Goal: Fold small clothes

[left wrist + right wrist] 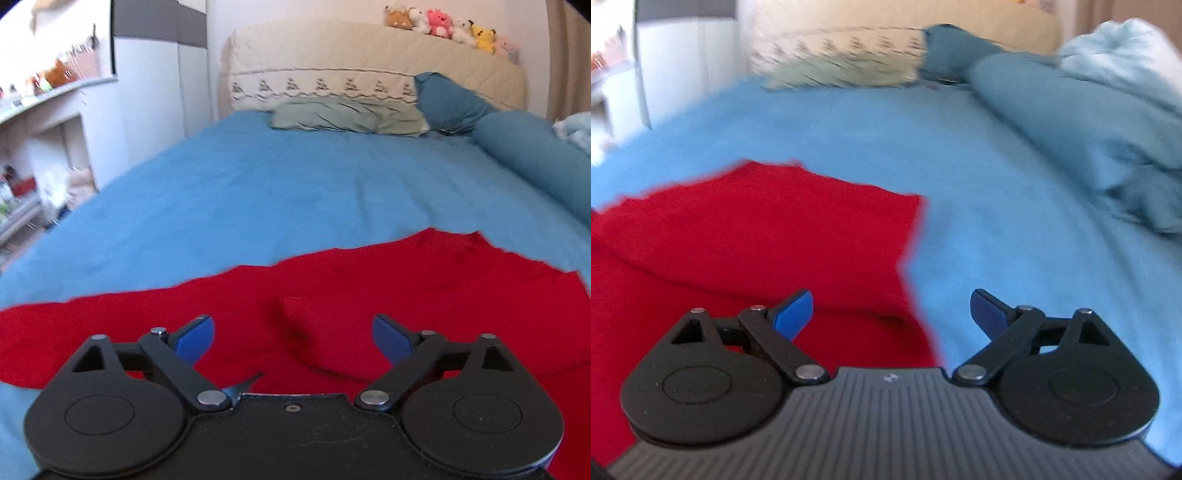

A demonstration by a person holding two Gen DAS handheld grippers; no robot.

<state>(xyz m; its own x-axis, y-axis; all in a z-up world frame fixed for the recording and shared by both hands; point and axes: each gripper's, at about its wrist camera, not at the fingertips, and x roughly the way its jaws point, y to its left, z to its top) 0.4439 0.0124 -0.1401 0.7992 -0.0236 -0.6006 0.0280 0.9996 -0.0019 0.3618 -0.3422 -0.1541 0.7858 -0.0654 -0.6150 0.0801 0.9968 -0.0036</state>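
Left wrist: hand-held gripper [293, 334] spread above red garment [369, 288].

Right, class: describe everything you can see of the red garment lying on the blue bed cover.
The red knit-looking garment is plain, bright red and soft, with no print visible. It lies spread on the blue bed cover, mostly flat, with a raised fold or crease near its middle and an uneven far edge. The open left gripper hangs over its middle; the open right gripper hangs over its right edge. Neither grips it.
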